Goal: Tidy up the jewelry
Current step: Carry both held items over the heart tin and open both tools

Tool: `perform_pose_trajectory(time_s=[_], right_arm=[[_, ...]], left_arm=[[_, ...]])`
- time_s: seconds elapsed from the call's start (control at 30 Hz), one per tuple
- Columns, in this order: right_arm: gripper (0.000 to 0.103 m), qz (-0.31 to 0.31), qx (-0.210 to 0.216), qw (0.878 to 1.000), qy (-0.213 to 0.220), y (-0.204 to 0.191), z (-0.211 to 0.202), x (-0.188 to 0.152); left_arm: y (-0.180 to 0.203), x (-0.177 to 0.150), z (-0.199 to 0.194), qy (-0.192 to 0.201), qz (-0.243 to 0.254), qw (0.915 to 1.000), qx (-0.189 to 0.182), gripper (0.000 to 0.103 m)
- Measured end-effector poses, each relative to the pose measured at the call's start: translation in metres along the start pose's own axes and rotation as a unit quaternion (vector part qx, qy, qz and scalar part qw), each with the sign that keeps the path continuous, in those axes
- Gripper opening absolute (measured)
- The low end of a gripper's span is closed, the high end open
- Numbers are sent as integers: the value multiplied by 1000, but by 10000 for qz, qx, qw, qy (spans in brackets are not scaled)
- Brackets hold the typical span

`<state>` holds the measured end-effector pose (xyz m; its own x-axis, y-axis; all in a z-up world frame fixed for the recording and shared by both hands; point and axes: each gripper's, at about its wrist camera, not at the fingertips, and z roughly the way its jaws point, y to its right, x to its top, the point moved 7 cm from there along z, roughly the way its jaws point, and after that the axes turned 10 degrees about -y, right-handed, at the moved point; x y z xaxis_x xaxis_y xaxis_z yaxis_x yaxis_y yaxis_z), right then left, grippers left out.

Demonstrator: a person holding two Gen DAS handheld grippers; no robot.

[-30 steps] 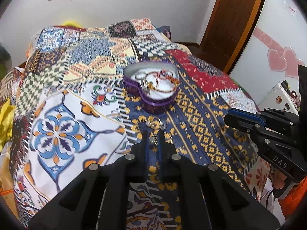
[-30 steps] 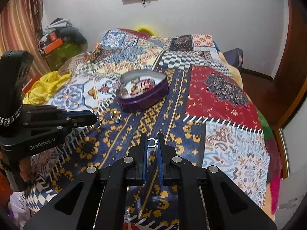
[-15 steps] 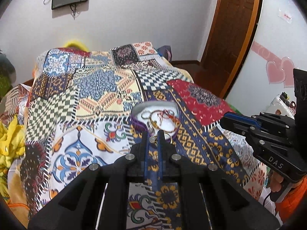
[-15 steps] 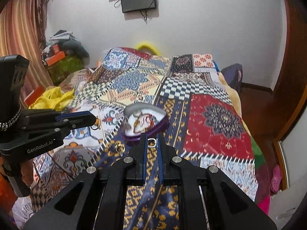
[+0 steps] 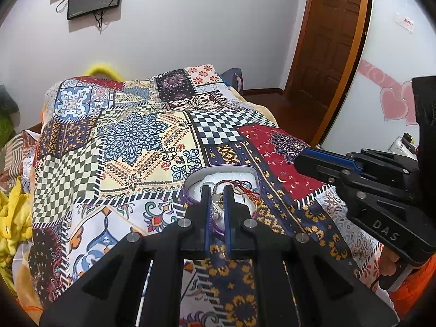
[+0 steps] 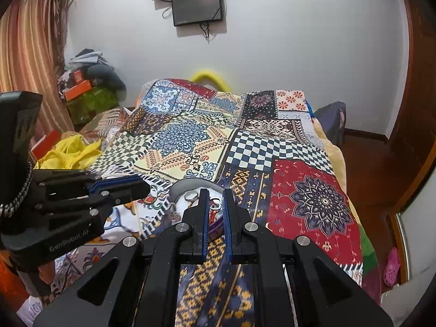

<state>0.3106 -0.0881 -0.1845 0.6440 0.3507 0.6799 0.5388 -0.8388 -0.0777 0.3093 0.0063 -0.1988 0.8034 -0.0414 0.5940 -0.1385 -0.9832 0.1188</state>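
A purple heart-shaped tin (image 5: 246, 169) with a white lining sits on the patchwork bedspread and holds bracelets (image 5: 239, 186) and rings. My left gripper (image 5: 217, 194) is shut on a small metal ring (image 5: 217, 197), held above the tin's near side. My right gripper (image 6: 215, 201) is shut on a small silver ring (image 6: 215, 203), also raised over the tin (image 6: 182, 185). In each view the fingers hide most of the tin. The right gripper shows at the right of the left wrist view (image 5: 305, 160), the left one at the left of the right wrist view (image 6: 136, 188).
The patchwork bedspread (image 5: 141, 136) covers the bed. Yellow cloth (image 6: 68, 152) and boxes lie at the left. A wooden door (image 5: 332, 43) stands at the right. A screen (image 6: 197, 2) hangs on the far wall.
Both grippers have risen from the bedspread, each carrying its ring, and now sit higher, over the tin. The loose rings on the cloth have dropped out of view.
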Motion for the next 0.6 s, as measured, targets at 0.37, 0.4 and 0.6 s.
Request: perform_pose_trajectory(time_s=[0.37,0.4,0.6], right_arm=[[8,109,309,9988,-351,7,35,9],[8,117,348,9986,-387,7,37,10],[8,65,420,9970,-648,5,54,11]], left_arm=[[-5,10,38,-315,-71,9993,-166,7],[-5,10,42,-359,-72,9992,-182,7],[-5,12,61,-531,-3,9985,-163,7]])
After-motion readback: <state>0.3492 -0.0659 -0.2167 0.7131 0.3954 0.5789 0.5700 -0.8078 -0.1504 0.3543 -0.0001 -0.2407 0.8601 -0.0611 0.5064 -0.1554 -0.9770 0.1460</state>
